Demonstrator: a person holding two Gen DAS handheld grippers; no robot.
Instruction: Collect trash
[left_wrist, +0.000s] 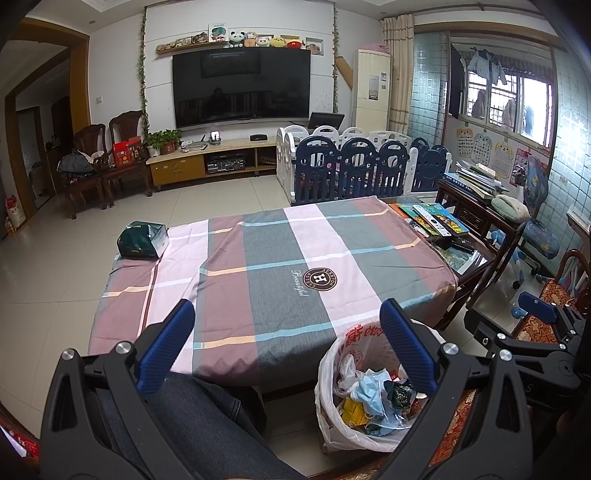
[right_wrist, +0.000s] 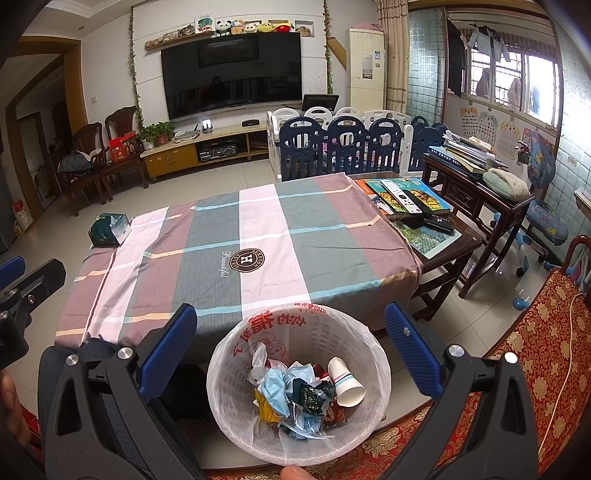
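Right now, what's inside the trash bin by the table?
The trash bin, lined with a plastic bag, holds a paper cup, a crumpled blue mask, a dark green wrapper and other scraps. Whatever lies under that pile is covered.

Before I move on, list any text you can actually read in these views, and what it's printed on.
"Beautiful": script on the plaid tablecloth, beside its round emblem.
"H": centre of that brown round emblem; the ring lettering is too small to read surely.
Red Chinese characters on the white plastic bin liner: upside down and creased, not readable.
Book covers, wall charts, green packet, air conditioner label: too small or blurred.
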